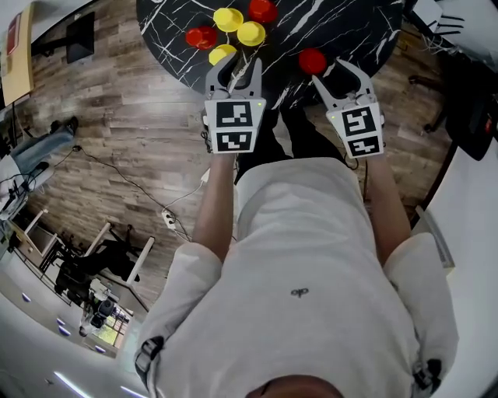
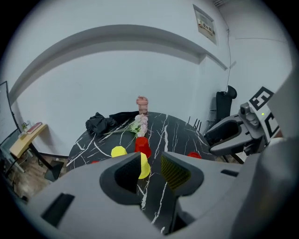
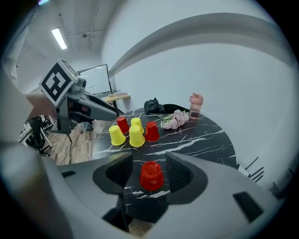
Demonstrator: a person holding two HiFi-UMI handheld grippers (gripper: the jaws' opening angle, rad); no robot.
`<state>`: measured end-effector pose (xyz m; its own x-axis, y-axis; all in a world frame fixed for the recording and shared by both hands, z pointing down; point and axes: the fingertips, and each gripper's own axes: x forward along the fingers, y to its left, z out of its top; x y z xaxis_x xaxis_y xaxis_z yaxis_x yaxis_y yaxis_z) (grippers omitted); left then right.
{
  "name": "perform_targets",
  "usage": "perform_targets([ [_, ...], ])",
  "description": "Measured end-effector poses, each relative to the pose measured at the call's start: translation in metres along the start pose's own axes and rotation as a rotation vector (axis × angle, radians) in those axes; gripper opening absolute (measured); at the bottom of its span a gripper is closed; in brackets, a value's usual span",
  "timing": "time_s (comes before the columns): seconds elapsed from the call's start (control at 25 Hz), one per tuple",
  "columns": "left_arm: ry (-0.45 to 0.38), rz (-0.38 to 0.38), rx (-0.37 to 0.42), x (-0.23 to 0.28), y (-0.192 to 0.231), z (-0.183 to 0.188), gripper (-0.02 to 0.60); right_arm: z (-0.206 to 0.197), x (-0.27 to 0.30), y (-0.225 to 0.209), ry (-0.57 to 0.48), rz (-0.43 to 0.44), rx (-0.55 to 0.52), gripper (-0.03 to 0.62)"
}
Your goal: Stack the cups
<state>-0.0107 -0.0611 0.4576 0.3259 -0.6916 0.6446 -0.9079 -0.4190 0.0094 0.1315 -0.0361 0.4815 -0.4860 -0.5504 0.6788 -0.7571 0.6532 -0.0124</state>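
My left gripper (image 2: 151, 171) has its jaws apart, pinching nothing. A yellow cup (image 2: 144, 166) stands on the black table (image 2: 177, 135) just past the left jaw. My right gripper (image 3: 151, 173) is spread wide, with a lone upturned red cup (image 3: 152, 177) showing between its jaws, untouched. More red and yellow cups cluster (image 3: 137, 136) farther back. The marker cubes (image 1: 233, 124) bear only black-and-white squares. The wall sign (image 2: 205, 25) is too small to read.

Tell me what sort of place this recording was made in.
Probably an office or lab workroom rather than a home: a round black marble-pattern table stands on a wood-look floor with a power strip lying on it, and what looks like a whiteboard stands by the wall.
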Motion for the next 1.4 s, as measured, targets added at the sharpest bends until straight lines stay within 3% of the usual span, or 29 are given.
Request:
perform_targets([
  [0.4, 0.107, 0.079, -0.053, 0.043, 0.011, -0.035, 0.16, -0.001, -0.018, -0.004, -0.005, -0.027, 0.026, 0.222],
  [0.96, 0.096, 0.15, -0.183, 0.082, 0.026, -0.044, 0.221, -0.001, -0.026, -0.007, -0.005, -0.037, 0.028, 0.219],
  [1.4, 0.117, 0.166, -0.206, 0.103, 0.033, -0.048, 0.225, -0.004, -0.027, -0.013, 0.006, -0.043, 0.029, 0.218],
])
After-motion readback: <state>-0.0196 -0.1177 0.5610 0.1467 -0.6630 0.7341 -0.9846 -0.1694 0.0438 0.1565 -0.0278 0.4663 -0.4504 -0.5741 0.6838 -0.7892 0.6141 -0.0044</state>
